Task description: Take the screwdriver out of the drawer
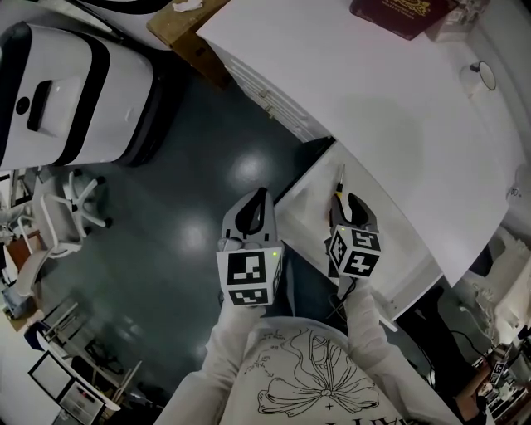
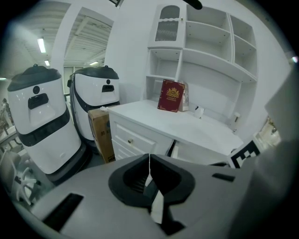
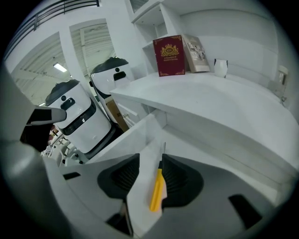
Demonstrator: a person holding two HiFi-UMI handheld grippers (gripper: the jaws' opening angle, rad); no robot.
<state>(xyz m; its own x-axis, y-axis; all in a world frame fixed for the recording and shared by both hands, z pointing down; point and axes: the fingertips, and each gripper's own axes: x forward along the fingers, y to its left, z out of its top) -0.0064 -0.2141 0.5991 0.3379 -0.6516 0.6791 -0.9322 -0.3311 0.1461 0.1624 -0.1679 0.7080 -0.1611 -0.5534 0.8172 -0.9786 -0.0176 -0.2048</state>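
Note:
A screwdriver (image 1: 338,188) with a yellow handle (image 3: 157,189) and a thin metal shaft lies on the floor of the open white drawer (image 1: 303,199) under the desk. My right gripper (image 1: 352,209) points down into the drawer and stands open. In the right gripper view the handle lies between its jaws (image 3: 152,172), close to the right-hand one, with the drawer floor (image 3: 142,163) showing on the other side. My left gripper (image 1: 258,204) hangs over the dark floor just left of the drawer's edge; its jaws (image 2: 149,162) meet at the tips with nothing in them.
The white desk top (image 1: 398,108) overhangs the drawer's back and carries a red book (image 1: 398,12). A drawer cabinet (image 2: 131,140) and a cardboard box (image 1: 187,29) stand to the left. Two white machines (image 1: 66,91) and an office chair (image 1: 70,203) stand on the dark floor.

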